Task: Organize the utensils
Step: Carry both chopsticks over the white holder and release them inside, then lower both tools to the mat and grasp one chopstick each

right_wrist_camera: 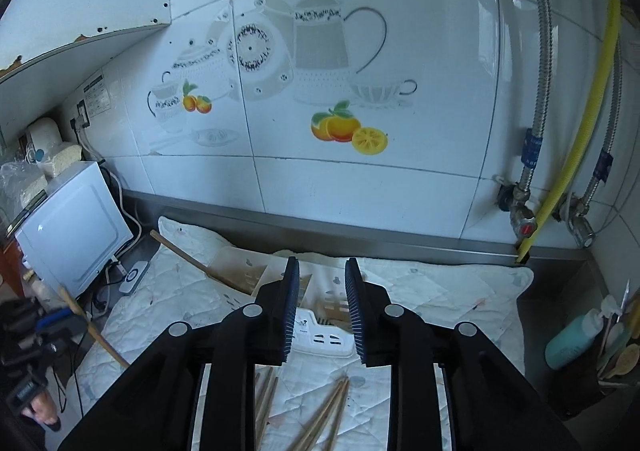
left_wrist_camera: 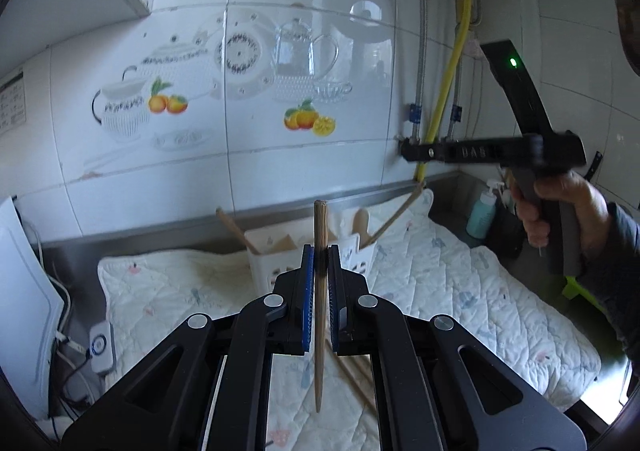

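My left gripper [left_wrist_camera: 320, 251] is shut on a wooden chopstick [left_wrist_camera: 320, 315] held upright, raised above the quilted mat [left_wrist_camera: 460, 283]. Behind it stands a white utensil holder [left_wrist_camera: 264, 251] with wooden utensils sticking out. My right gripper [right_wrist_camera: 322, 271] is open and empty, above the same white holder [right_wrist_camera: 320, 335]. Several loose chopsticks [right_wrist_camera: 320, 415] lie on the mat [right_wrist_camera: 440, 303] below it. In the left wrist view the right gripper [left_wrist_camera: 404, 149] shows at the right, held high by a hand. In the right wrist view the left gripper [right_wrist_camera: 52, 325] shows at the far left with its chopstick [right_wrist_camera: 92, 327].
A tiled wall with teapot and fruit decals [right_wrist_camera: 344, 127] runs behind the counter. A white appliance [right_wrist_camera: 72, 235] stands at the left. Pipes and a yellow hose [right_wrist_camera: 580, 131] run down at the right. A teal pump bottle [right_wrist_camera: 568, 343] and a utensil pot stand at the right.
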`<state>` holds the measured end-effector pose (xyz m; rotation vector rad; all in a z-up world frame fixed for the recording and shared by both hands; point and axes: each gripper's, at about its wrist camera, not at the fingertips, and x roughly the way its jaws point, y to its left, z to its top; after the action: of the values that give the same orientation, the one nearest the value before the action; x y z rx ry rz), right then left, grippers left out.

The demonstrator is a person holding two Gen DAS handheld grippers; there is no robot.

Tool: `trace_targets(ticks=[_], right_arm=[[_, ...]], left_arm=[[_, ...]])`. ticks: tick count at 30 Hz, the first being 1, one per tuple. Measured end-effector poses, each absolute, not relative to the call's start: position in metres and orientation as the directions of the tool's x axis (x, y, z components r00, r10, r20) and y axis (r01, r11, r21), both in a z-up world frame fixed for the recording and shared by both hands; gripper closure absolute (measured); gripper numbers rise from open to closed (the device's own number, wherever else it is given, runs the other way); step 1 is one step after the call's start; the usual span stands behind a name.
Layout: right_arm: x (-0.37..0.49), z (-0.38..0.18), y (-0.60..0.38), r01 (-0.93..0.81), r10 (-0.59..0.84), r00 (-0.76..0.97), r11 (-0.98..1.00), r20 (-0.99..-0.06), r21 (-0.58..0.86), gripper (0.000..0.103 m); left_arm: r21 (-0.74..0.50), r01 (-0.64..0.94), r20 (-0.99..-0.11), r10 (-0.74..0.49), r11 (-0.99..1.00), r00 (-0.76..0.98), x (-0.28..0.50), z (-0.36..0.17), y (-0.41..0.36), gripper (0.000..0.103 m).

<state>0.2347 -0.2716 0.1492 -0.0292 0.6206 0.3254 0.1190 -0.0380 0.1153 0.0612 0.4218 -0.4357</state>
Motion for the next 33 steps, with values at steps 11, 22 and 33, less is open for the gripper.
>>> trace_targets(ticks=[11,22,33], right_arm=[[0.158,0.135,-0.296,-0.330,0.335,0.805,0.939,-0.491,0.100,0.063],[0.116,0.066,-0.318,-0.298,0.329,0.775,0.943,-0.540,0.146,0.063],[0.109,0.037,-0.317,-0.283,0.310,0.761,0.949,-0.570,0.138,0.063]], left_arm=[[0.029,0.372,-0.266,-0.351,0.928,0.897,0.156,0.190,-0.058,0.098],[-0.030,0.276,-0.226,-0.276,0.961,0.934,0.234,0.204,-0.065,0.098],[-0.065,0.239,-0.331,-0.247,0.969,0.911,0.265,0.158,-0.059,0.097]])
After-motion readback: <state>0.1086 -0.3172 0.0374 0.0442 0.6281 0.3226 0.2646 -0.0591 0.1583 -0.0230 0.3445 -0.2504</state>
